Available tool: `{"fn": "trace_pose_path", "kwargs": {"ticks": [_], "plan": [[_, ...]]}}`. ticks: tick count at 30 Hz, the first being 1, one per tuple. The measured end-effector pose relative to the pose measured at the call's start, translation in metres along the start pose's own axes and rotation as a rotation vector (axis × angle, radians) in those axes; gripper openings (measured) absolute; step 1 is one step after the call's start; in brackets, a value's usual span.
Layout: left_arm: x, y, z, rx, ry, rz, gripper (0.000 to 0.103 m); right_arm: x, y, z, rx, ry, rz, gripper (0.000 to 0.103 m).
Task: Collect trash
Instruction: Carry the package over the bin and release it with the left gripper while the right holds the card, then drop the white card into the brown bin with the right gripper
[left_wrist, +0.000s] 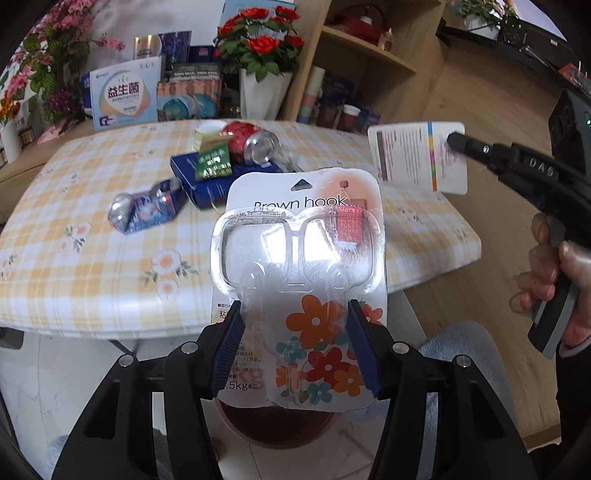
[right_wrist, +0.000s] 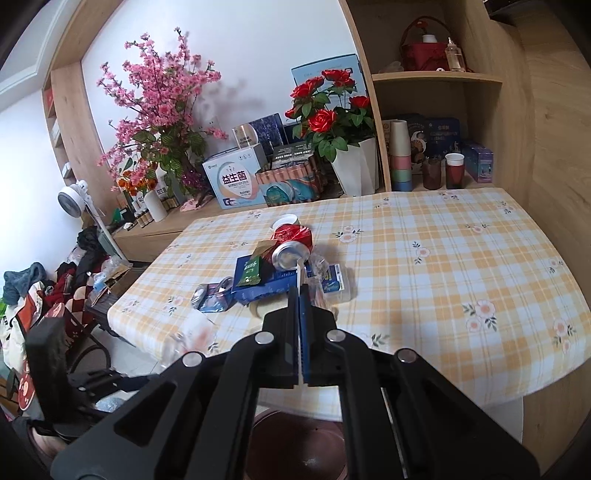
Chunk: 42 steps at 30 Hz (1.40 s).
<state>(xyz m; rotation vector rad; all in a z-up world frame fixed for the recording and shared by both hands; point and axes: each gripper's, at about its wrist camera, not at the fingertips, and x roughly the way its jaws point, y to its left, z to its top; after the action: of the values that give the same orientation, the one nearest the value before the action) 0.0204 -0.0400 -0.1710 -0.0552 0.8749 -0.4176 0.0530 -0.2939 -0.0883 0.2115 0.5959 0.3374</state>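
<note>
Fingers of the left gripper (left_wrist: 295, 347) are clamped on a flowery clear-plastic hook blister pack (left_wrist: 299, 280), right gripper (right_wrist: 300, 291) fingers pinched on a white printed card (left_wrist: 417, 157).

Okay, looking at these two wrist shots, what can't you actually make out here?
- Brown hook package in the left gripper: lower print hidden by the pads, left wrist view.
- White card in the right gripper: text too small; edge-on in the right wrist view.
- Dark round bin under the table: contents hidden by the gripper body.
- Blue crushed can: label blurred.
</note>
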Motion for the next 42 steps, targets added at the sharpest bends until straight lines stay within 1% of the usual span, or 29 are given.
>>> {"fn": "trace_pose_path", "kwargs": {"ticks": [8,18,19,21,23,26,30,33,37,42], "plan": [[0.011,-0.015,-0.017,0.032,0.062,-0.025,0.055,-0.02,0.002,-0.007,0.002,-0.013,0.003,0.005],[0.037,-0.016,-0.022,0.035,0.129,-0.038,0.056,-0.005,-0.009,-0.01,0.027,0.018,0.009,0.005],[0.039,-0.016,-0.022,0.033,0.131,-0.036,0.057,-0.003,-0.01,-0.01,0.03,0.021,0.009,0.005],[0.041,-0.014,-0.021,0.026,0.128,-0.038,0.075,0.0,-0.012,-0.01,0.034,0.029,0.01,0.005],[0.04,-0.012,-0.018,0.018,0.112,-0.033,0.079,0.003,-0.012,-0.011,0.034,0.036,0.011,0.005],[0.037,-0.007,-0.011,0.001,0.09,-0.02,0.08,0.007,-0.012,-0.011,0.033,0.047,0.016,0.005],[0.02,0.01,0.002,-0.054,0.02,0.012,0.084,0.01,-0.009,-0.014,0.021,0.067,0.027,0.005],[0.001,0.021,0.012,-0.082,-0.051,0.071,0.087,0.013,-0.006,-0.017,0.016,0.082,0.037,0.005],[-0.024,0.031,0.022,-0.093,-0.137,0.151,0.091,0.015,0.0,-0.023,0.013,0.105,0.051,0.005],[-0.05,0.04,0.026,-0.099,-0.209,0.235,0.094,0.018,0.009,-0.034,-0.011,0.152,0.063,0.005]]}}
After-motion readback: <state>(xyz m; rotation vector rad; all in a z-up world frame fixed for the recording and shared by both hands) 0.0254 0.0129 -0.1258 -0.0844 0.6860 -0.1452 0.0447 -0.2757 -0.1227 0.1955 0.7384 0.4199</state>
